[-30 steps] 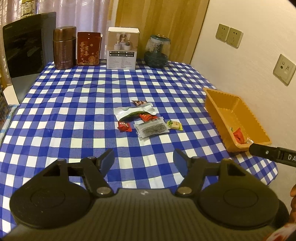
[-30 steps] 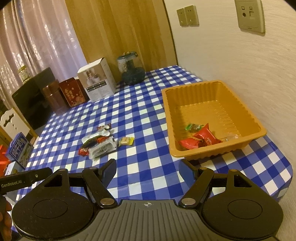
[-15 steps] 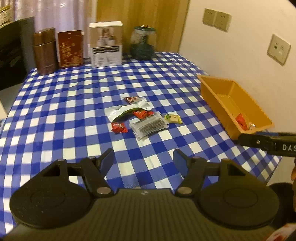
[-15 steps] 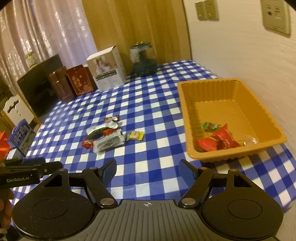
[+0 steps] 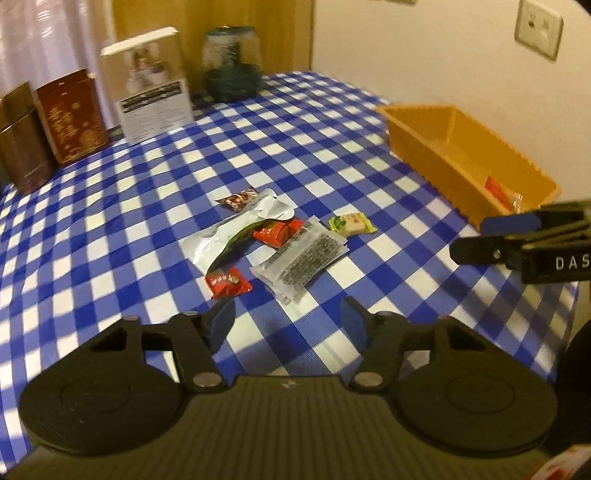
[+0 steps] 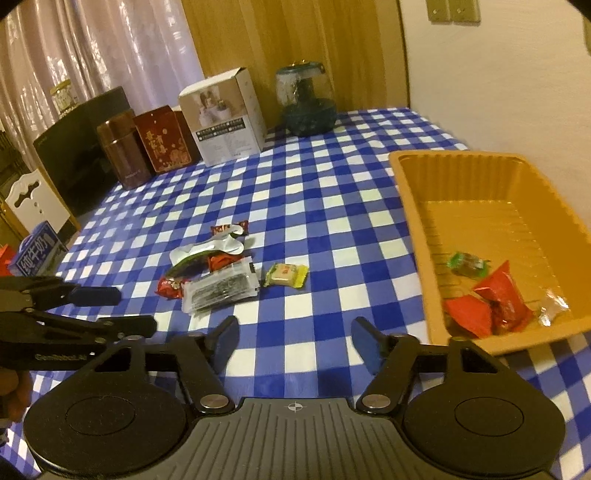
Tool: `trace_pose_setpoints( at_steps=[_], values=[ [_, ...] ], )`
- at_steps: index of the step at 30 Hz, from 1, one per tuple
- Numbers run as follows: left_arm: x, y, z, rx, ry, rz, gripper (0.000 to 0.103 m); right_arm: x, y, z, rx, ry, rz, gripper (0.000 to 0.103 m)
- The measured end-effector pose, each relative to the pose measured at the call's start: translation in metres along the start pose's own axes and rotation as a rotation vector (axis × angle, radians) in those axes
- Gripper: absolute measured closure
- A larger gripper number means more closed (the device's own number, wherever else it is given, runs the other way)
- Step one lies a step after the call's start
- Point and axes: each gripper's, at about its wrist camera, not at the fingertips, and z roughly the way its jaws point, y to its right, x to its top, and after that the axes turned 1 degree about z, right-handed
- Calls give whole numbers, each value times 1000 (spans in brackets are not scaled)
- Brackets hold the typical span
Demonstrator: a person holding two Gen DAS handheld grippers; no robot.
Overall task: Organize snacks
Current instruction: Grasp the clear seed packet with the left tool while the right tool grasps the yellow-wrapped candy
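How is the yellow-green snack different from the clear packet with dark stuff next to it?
The yellow-green snack is small and opaque; the clear packet is longer and see-through, showing dark contents. The snack lies alone, nearer the orange tray; the packet lies against the other wrappers. Both lie flat on the checked tablecloth.

A home dining corner. A blue-checked tablecloth (image 6: 314, 192) covers the surface, with sheer curtains (image 6: 110, 48) at the far left. Tea tins (image 6: 162, 144), a glass jar (image 6: 308, 99) and wall sockets (image 5: 537, 31) stand around.
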Motion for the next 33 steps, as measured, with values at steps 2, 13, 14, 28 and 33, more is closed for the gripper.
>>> trace_pose_setpoints(
  at_steps=[2, 13, 14, 28, 33],
  values=[
    [3, -1, 12, -15, -12, 22, 50, 1, -1, 8, -4, -2, -7, 42],
    [20, -3, 58, -68, -6, 163, 53, 2, 2, 44, -6, -30, -7, 43],
    [22, -4, 61, -76, -8, 172, 53, 2, 2, 46, -8, -33, -7, 43],
    [19, -2, 75, -89, -63, 152, 64, 3, 3, 61, -9, -45, -15, 43],
    [-6, -7, 53, -21, -65, 0, 66, 7, -1, 70, 5, -41, -44, 43]
  ],
)
